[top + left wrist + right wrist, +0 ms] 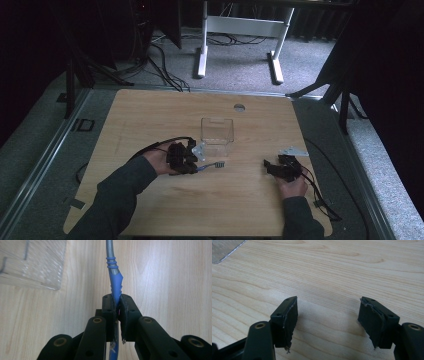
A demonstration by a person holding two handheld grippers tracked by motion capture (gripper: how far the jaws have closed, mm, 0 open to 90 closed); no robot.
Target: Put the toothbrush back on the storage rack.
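Observation:
A toothbrush (212, 165) with a blue and grey handle (114, 280) points right across the wooden table, its bristle head toward the table's middle. My left gripper (192, 167) is shut on the blue part of the handle; its two pads (125, 310) press the handle from both sides. A clear plastic box (217, 131) stands just behind it, and its corner (32, 262) lies at the upper left in the left gripper view. My right gripper (267, 165) rests low at the table's right side, jaws wide open, with only bare wood between its pads (289, 320).
The wooden table (150, 115) has a round cable hole (239, 107) near its far edge. Cables trail from both grippers over the tabletop. A white desk frame (240, 30) and floor cables lie beyond the table.

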